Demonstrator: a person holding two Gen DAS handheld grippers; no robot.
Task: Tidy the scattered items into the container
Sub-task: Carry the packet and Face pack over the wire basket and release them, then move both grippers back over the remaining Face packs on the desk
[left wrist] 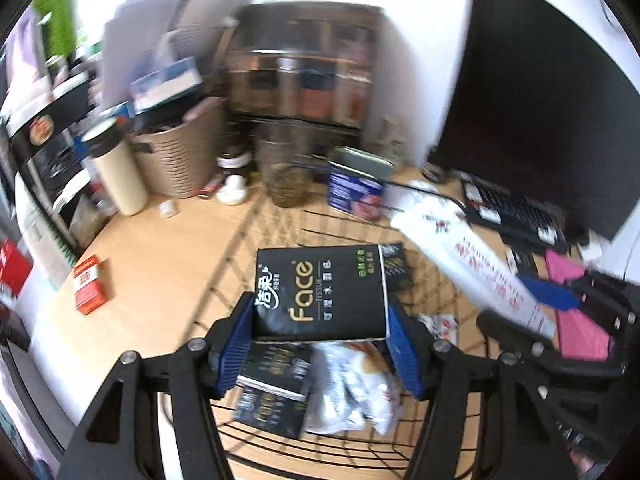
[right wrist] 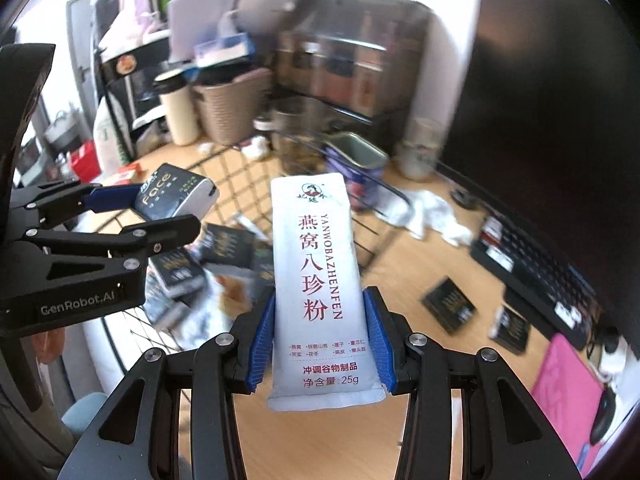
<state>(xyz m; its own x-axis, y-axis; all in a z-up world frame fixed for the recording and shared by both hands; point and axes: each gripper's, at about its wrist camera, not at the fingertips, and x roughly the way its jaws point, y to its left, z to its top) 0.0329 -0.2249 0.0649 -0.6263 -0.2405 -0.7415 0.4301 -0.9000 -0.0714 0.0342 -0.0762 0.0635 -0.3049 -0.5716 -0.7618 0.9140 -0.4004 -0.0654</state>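
My left gripper (left wrist: 320, 344) is shut on a black "Face" tissue pack (left wrist: 320, 294) and holds it above the black wire basket (left wrist: 256, 216). The pack and that gripper also show in the right wrist view (right wrist: 176, 198), at the left. My right gripper (right wrist: 320, 336) is shut on a long white sachet with red Chinese print (right wrist: 316, 280), held upright over the table to the right of the basket (right wrist: 376, 184). In the left wrist view the sachet (left wrist: 476, 264) slants in from the right. Black sachets (left wrist: 272, 384) and a silvery packet (left wrist: 352, 388) lie in the basket.
Two black sachets (right wrist: 452, 304) lie on the wooden table right of the basket. A red box (left wrist: 90, 284) lies at the left. A keyboard (left wrist: 516, 212), monitor (left wrist: 552, 112), pink pad (right wrist: 568, 392), beige basket (left wrist: 180, 156), bottle (left wrist: 120, 168), jar (left wrist: 288, 168) and blue tin (left wrist: 356, 188) crowd the back.
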